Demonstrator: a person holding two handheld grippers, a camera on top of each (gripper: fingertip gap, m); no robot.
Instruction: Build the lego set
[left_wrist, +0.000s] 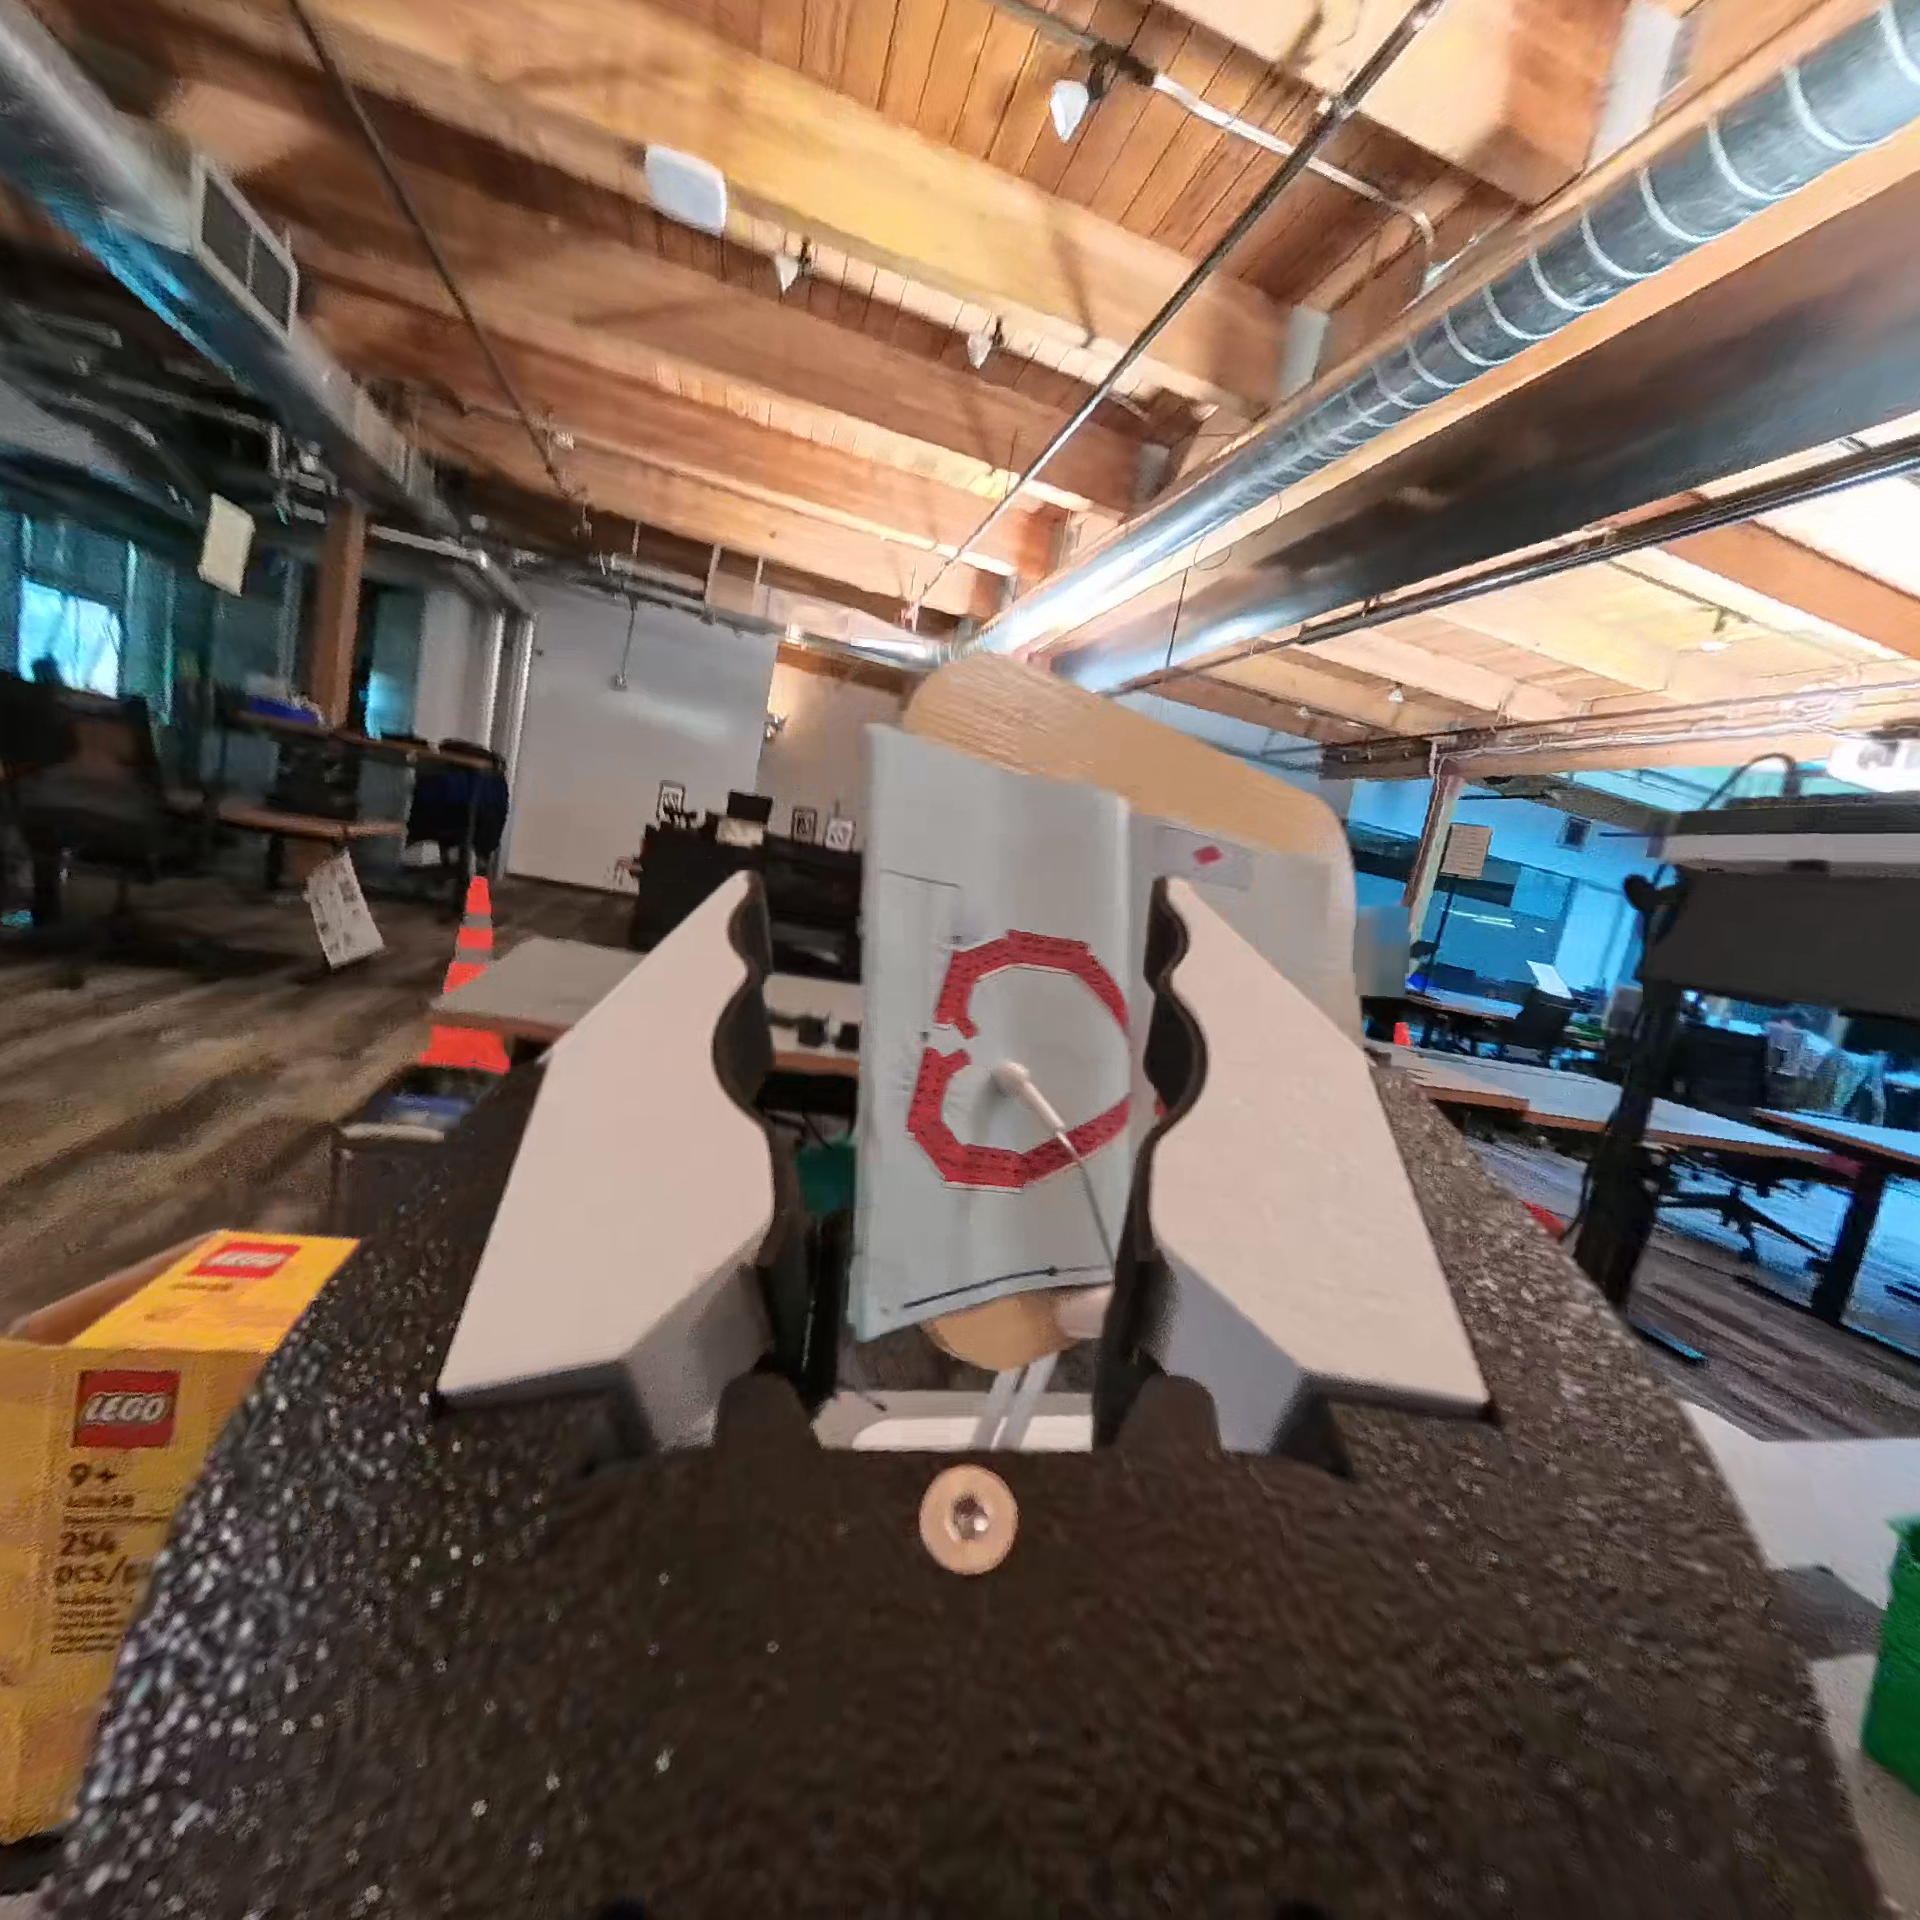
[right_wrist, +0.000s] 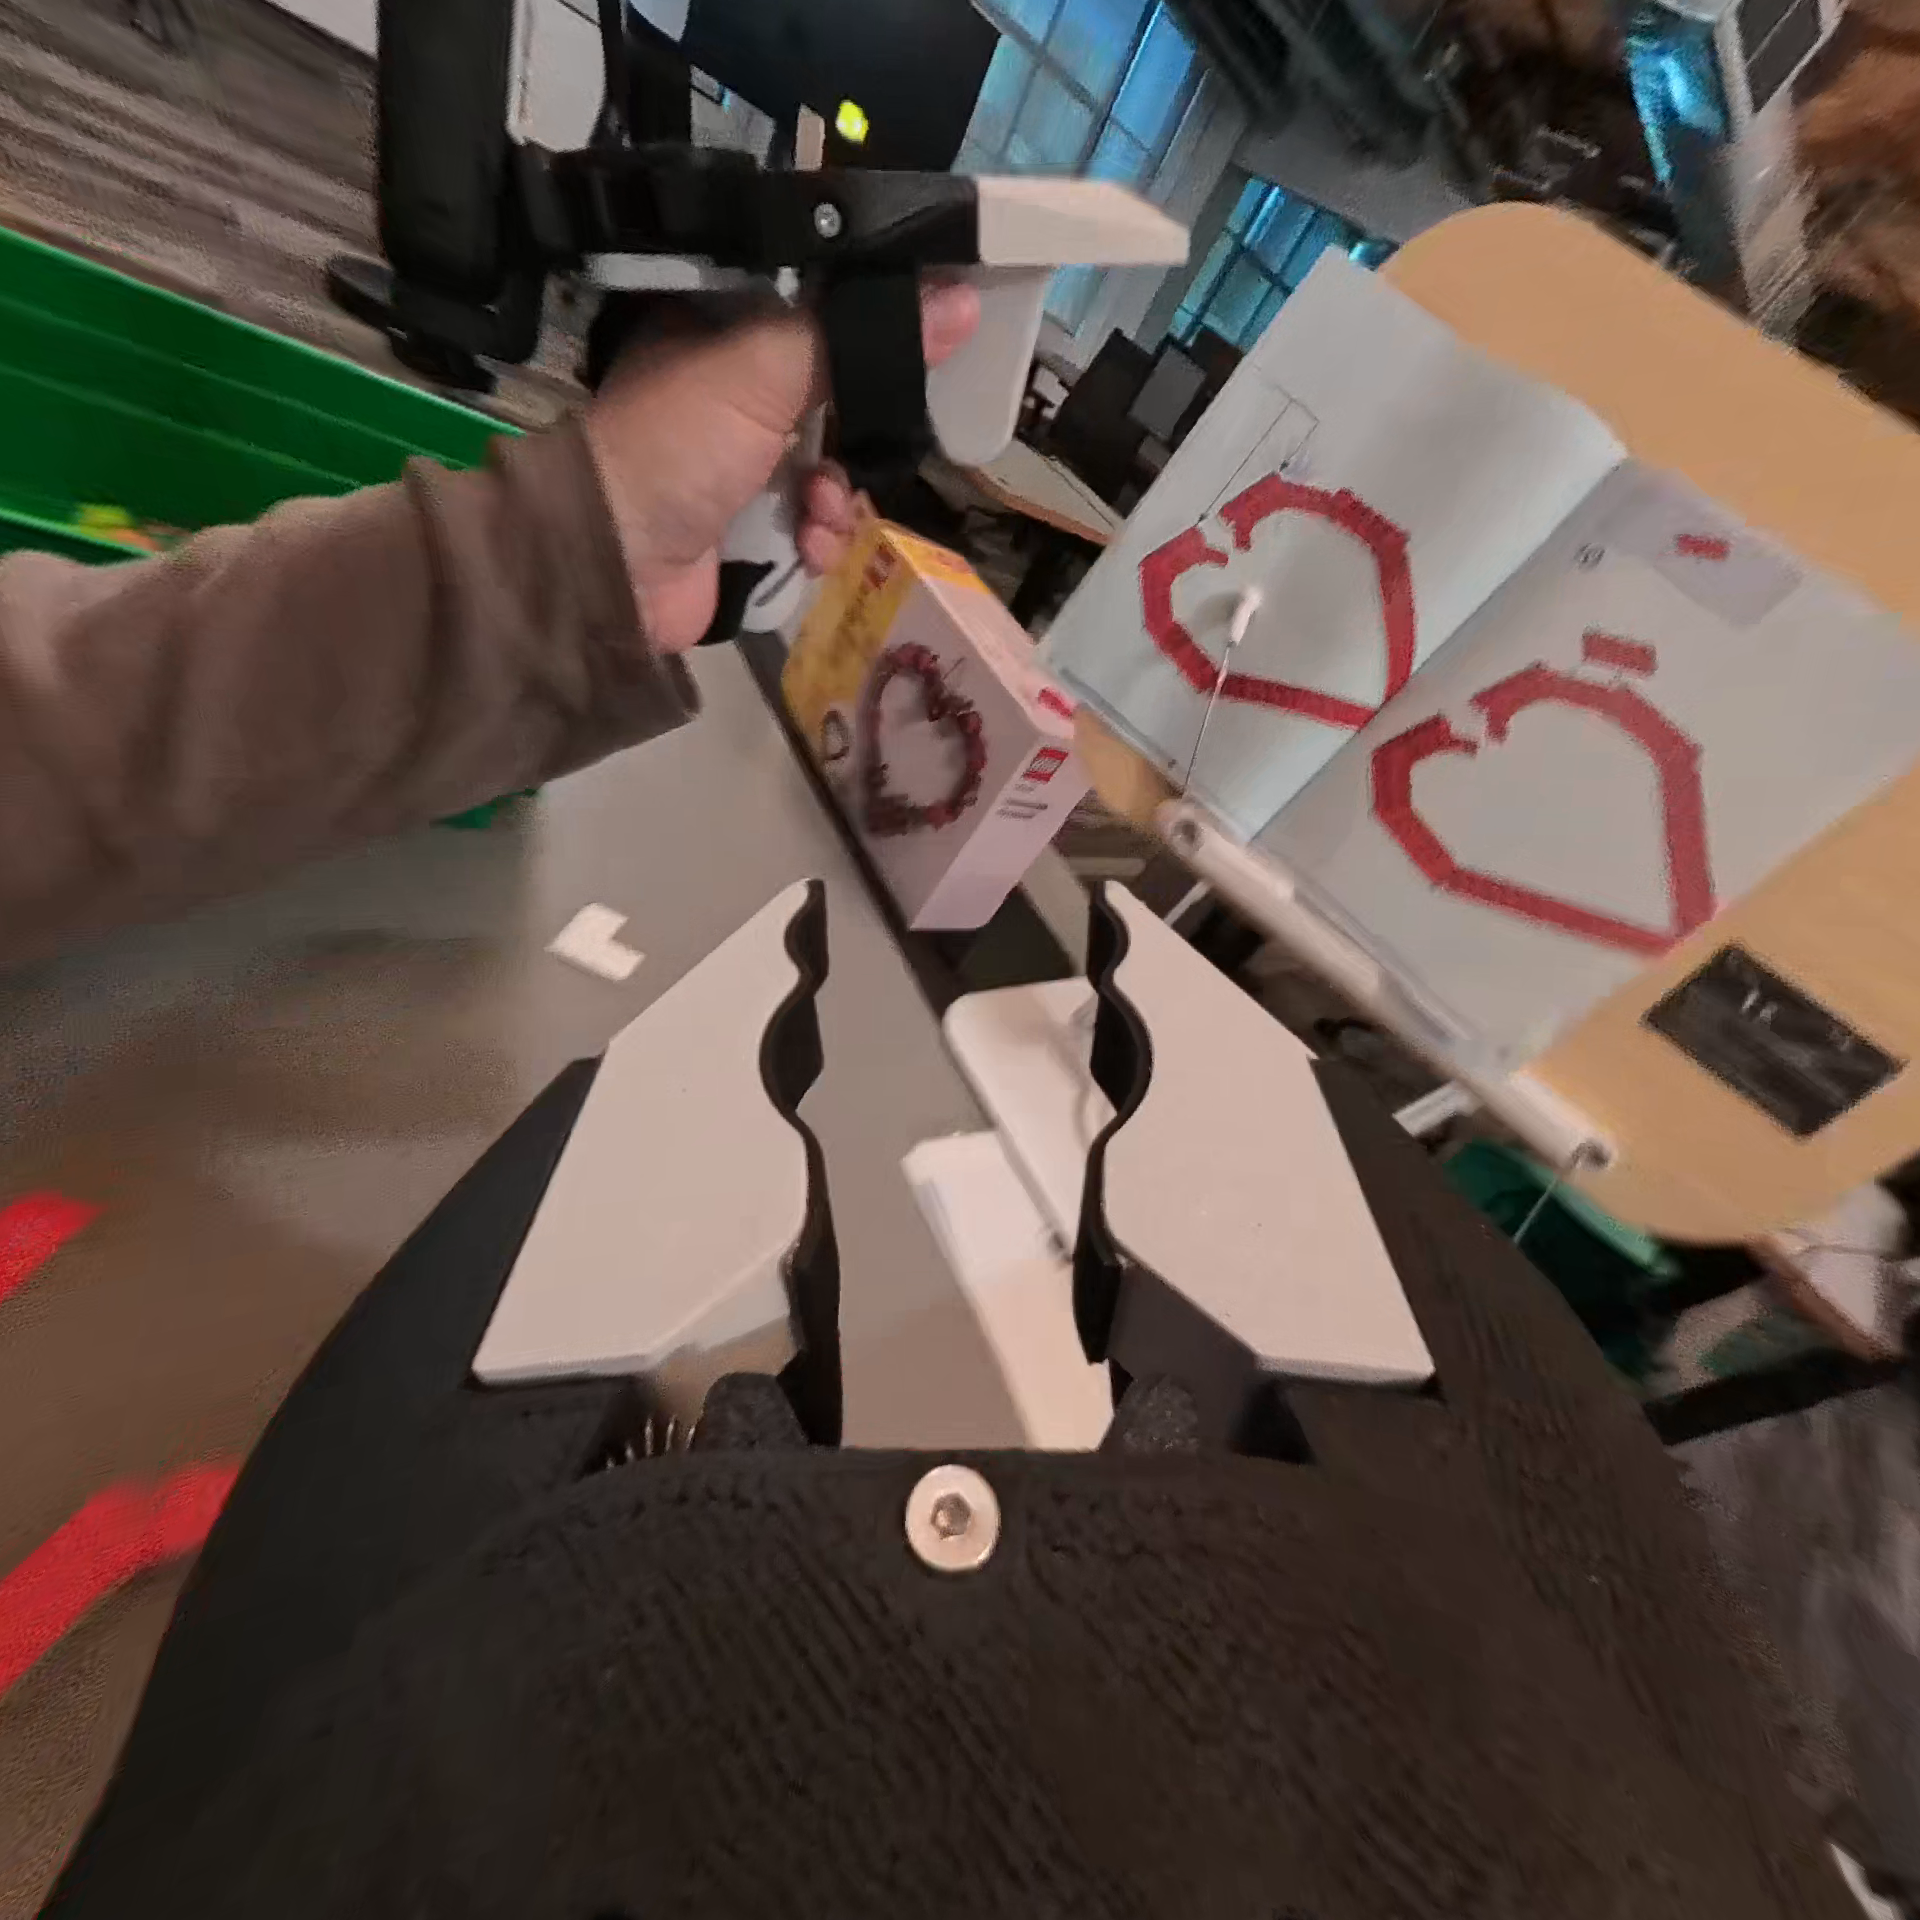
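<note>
Left wrist view: the left tool (left_wrist: 961, 914) is raised and tilted upward, its two fingers spread apart and gripping nothing. Directly ahead, framed between the fingers, stands the open instruction booklet (left_wrist: 997, 997) on a wooden stand (left_wrist: 1247, 821), a white clip (left_wrist: 1006, 1078) pinning the page. The yellow lego box (left_wrist: 114, 1455) sits low and to the left of this tool, beside its black body.

Right wrist view: the right tool (right_wrist: 961, 904) is likewise released, fingers apart and empty. Beyond its tips, slightly left, the lego box (right_wrist: 935, 727) stands on the grey surface (right_wrist: 416, 987). The booklet (right_wrist: 1455, 675) on its stand (right_wrist: 1714, 416) lies ahead to the right. The person's left hand (right_wrist: 717, 468) holds the other tool (right_wrist: 1081, 249) above the box. A green bin (right_wrist: 187, 416) sits far left. A small white piece (right_wrist: 597, 940) lies on the surface left of the fingers.
</note>
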